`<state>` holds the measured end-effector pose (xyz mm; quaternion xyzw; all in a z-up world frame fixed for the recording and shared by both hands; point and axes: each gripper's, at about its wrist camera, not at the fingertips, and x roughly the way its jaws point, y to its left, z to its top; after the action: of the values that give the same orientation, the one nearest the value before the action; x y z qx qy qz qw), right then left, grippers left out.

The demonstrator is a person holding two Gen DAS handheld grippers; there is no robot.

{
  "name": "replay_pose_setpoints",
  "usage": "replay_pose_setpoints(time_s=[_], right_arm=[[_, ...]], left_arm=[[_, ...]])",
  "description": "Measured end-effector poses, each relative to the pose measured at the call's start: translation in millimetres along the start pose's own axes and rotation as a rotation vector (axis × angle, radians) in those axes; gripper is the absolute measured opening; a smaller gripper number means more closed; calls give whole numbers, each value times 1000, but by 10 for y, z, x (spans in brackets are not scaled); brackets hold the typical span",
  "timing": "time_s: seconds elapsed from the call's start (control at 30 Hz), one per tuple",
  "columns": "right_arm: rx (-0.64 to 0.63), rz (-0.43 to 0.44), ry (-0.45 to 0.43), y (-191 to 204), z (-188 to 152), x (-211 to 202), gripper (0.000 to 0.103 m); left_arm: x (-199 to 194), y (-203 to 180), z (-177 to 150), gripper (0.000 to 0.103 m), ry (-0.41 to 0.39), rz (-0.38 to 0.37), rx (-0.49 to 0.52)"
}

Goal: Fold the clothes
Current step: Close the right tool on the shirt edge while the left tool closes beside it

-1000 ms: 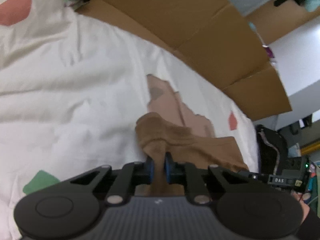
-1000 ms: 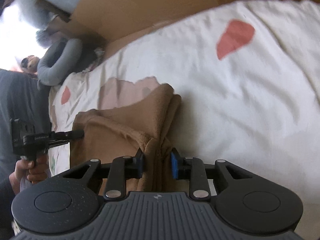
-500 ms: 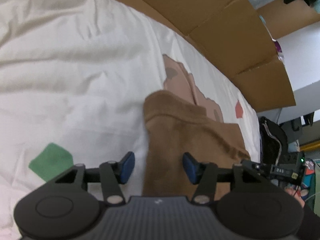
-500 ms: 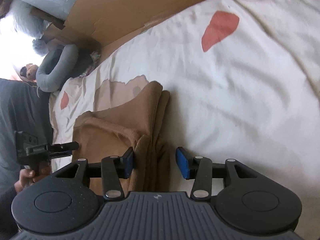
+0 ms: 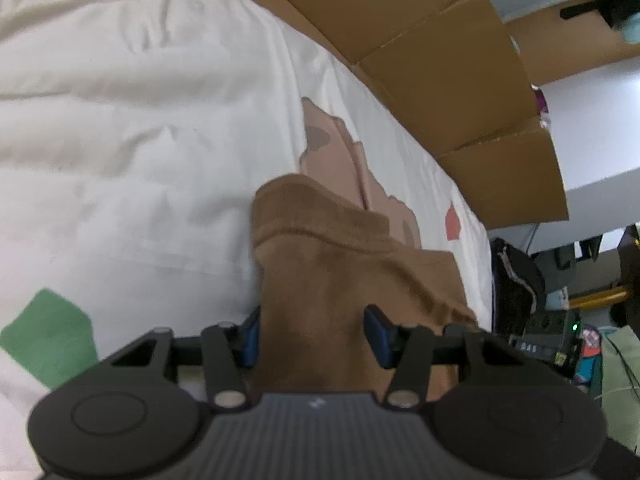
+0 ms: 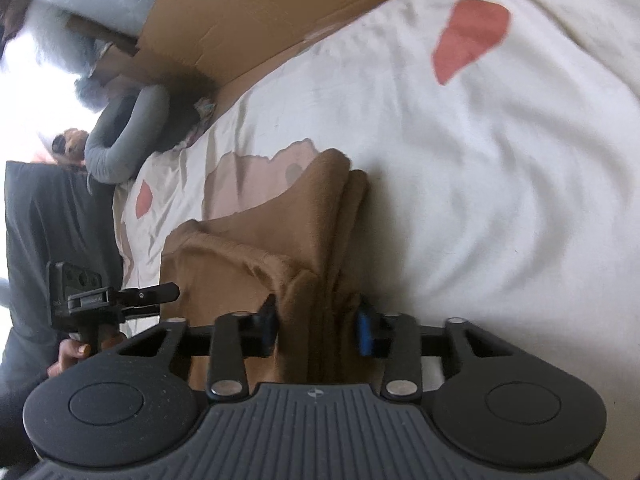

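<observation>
Both grippers' fingers (just closing) straddle the folded brown garment, half-open.

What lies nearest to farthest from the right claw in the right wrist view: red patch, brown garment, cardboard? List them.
1. Brown garment: between the right claw's pads, centre bottom.
2. Red patch: on the white sheet, upper right.
3. Cardboard: beyond the sheet's far edge, top.

We see a white bedsheet with red and green patches; flattened cardboard stands along its far edge, and beyond the cardboard, a pale wall.
</observation>
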<state>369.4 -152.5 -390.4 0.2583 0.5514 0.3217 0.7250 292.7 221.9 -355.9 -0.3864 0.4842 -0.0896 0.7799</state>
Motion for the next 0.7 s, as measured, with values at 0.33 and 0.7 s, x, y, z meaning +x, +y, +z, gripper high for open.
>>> replay_pose_setpoints(time_s=[0.33,0.7], right_arm=[[5,-10,0,43,29,59,24],[-12,-50,-43,366,-25,-102,20]], left_arm=[[46,-105,52,15,-4,11,38],[-197,-468,-49,10,-78,23,147]])
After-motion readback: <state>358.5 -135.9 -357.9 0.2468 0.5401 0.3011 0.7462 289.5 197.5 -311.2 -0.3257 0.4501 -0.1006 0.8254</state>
